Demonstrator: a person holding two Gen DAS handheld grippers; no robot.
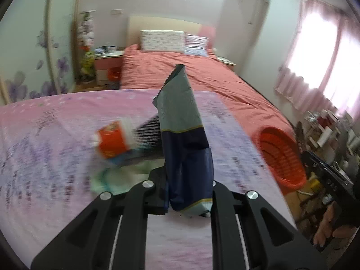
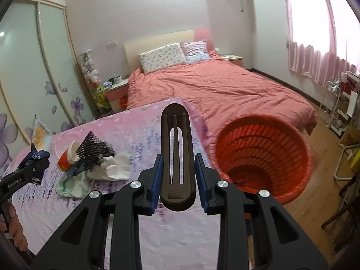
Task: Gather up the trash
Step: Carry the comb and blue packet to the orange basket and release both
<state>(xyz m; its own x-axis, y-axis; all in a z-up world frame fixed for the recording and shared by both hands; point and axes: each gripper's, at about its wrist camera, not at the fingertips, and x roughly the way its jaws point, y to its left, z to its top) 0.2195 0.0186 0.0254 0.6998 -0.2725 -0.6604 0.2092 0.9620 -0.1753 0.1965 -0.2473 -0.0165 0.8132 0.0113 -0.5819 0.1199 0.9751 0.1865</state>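
In the left wrist view my left gripper (image 1: 189,193) is shut on a grey-green and dark blue snack wrapper (image 1: 180,112), which stands upright above the pink tablecloth (image 1: 56,123). The right wrist view shows that same gripper (image 2: 33,171) at the far left with the wrapper (image 2: 39,135) in it. My right gripper (image 2: 177,175) is shut on a long dark brown slotted plastic piece (image 2: 176,135); its blue pads press both sides. An orange basket (image 2: 263,148) stands on the floor just right of the table, also visible as the basket (image 1: 281,153).
On the table lie an orange paper cup (image 2: 67,157), a black bristly brush (image 2: 94,148), crumpled white tissue (image 2: 114,168) and a pale green bag (image 2: 72,186). Behind is a bed with a red cover (image 2: 213,90). A white rack (image 2: 337,112) stands at right.
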